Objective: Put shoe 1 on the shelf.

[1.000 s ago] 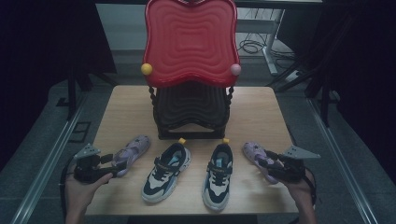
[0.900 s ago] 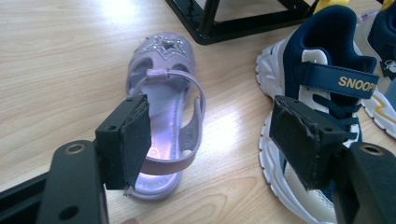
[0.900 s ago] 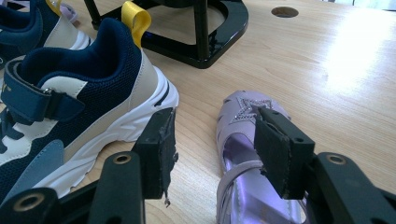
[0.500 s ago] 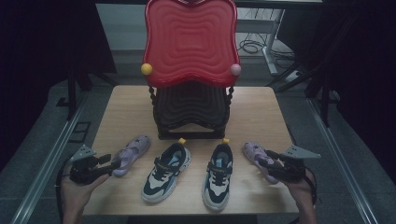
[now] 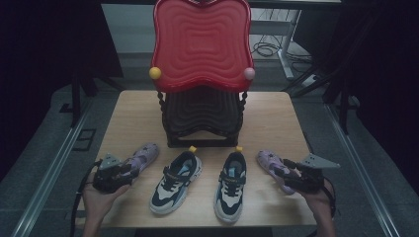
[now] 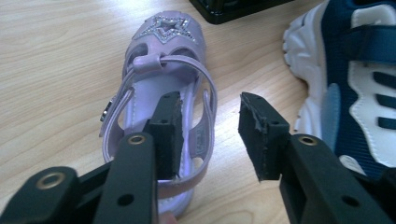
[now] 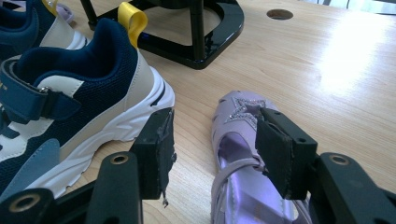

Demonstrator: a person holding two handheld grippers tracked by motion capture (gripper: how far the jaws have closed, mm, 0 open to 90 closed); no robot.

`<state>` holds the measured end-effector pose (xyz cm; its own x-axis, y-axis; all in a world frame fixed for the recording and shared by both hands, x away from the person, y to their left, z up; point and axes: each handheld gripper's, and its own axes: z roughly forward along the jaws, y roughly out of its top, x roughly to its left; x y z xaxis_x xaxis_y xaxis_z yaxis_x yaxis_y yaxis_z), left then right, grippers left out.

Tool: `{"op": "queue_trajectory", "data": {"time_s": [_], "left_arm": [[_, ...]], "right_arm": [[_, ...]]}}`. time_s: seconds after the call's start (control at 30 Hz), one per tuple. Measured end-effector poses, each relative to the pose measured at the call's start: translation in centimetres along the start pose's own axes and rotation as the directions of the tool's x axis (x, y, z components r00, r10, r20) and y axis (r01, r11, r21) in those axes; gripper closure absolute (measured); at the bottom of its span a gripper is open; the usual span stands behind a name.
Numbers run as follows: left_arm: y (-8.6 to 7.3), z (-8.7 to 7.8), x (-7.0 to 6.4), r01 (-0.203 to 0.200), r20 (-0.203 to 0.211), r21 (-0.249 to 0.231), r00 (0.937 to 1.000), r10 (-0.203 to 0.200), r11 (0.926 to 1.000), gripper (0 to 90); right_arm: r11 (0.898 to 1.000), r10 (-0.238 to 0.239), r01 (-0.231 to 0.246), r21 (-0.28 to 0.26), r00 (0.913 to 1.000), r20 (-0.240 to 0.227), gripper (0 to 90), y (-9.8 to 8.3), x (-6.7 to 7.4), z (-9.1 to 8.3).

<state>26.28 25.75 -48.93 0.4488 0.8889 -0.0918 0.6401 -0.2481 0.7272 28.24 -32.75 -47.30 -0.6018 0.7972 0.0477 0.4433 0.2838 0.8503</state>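
Two purple star sandals lie on the wooden table (image 5: 133,113). My left gripper (image 5: 129,169) is at the heel of the left sandal (image 5: 143,155). In the left gripper view one jaw sits inside this sandal (image 6: 163,60) and the other outside it, with the side strap between. The left gripper (image 6: 210,107) has just been closing, but gaps remain at the pads. My right gripper (image 5: 280,173) stands open at the heel of the right sandal (image 5: 269,162). In the right gripper view its jaws (image 7: 212,121) straddle the near edge of that sandal (image 7: 238,126) without pressing it.
Two navy and white sneakers (image 5: 177,180) (image 5: 231,185) stand between the sandals, one close beside each gripper (image 7: 70,93). A black ribbed stand (image 5: 200,118) with a tall red wavy back (image 5: 201,44) occupies the table's middle. Dark floor and rails surround the table.
My left gripper has shifted a little and sunk over the left sandal's heel, and its jaws have narrowed around the side strap. The right gripper and all shoes have stayed put.
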Motion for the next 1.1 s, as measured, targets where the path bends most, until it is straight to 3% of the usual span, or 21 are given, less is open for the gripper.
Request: {"op": "queue_trajectory", "data": {"time_s": [0.07,0.23,0.4,0.77,0.97,1.1], "left_arm": [[0.0,0.4,-0.1,-0.006,-0.010,-0.002,0.9999,0.006,1.0000,61.1],[0.1,1.3,-0.2,-0.016,0.017,0.002,0.9997,0.016,0.9999,65.0],[0.2,1.9,-0.1,-0.016,0.016,0.026,0.9998,0.016,0.9995,77.1],[0.2,2.6,0.0,-0.004,0.019,0.066,0.9998,0.003,0.9978,80.1],[0.3,2.8,0.2,0.001,0.027,0.079,0.9996,-0.004,0.9969,79.9],[0.3,3.0,0.3,0.000,0.013,0.091,0.9999,-0.002,0.9958,80.7]], "right_arm": [[1.000,0.003,-0.003,0.001,1.0000,0.001,46.6,0.0,0.0,0.0],[1.000,0.004,-0.004,0.008,1.0000,0.000,46.5,-0.1,0.0,0.1],[0.999,-0.036,0.036,0.040,0.9993,-0.004,46.2,-0.1,0.3,-0.1],[0.992,-0.064,0.062,0.106,0.9980,0.007,49.0,-0.5,0.6,-0.9],[0.984,-0.067,0.067,0.165,0.9977,-0.007,56.5,-1.1,0.4,-0.5],[0.973,-0.055,0.057,0.225,0.9984,-0.013,61.2,-1.5,0.2,0.5]]}}
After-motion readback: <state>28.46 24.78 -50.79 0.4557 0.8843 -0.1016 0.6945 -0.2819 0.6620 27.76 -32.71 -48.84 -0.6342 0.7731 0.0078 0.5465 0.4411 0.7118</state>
